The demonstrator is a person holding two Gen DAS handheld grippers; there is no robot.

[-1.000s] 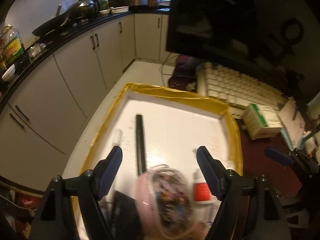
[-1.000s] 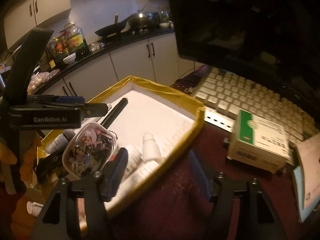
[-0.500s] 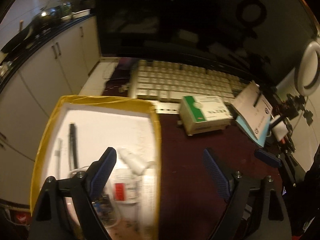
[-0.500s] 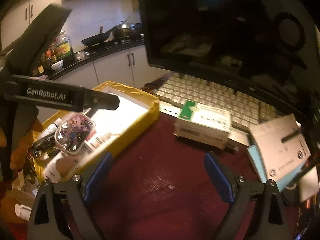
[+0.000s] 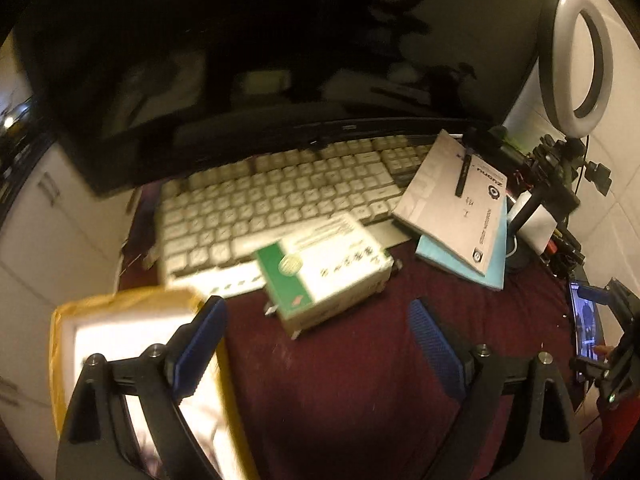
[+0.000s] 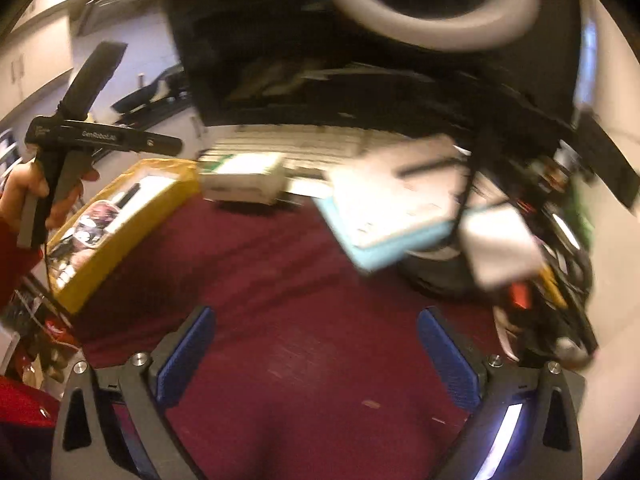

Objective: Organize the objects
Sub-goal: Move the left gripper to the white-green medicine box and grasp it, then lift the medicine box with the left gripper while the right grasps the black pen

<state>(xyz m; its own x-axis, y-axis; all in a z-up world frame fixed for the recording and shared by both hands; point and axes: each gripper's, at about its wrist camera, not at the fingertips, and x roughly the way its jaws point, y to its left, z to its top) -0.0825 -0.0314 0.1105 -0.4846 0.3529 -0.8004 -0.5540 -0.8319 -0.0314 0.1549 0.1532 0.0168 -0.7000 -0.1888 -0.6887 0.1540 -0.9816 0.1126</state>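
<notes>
Both tools empty: left tool [image 5: 316, 344] and right tool [image 6: 316, 352] jaws opening. Tray [image 6: 132, 216] at table's left edge holds small items. Box [image 5: 324, 276] by keyboard [image 5: 280, 204] and booklets [image 5: 460, 204] still loose.

Each camera sits on a gripper and looks down at a slant, close over the dark red surface [image 5: 360, 380]. Both see the green-and-white box [image 5: 326, 272] near 12 o'clock and the yellow tray [image 6: 132, 232] at 9 o'clock.
</notes>
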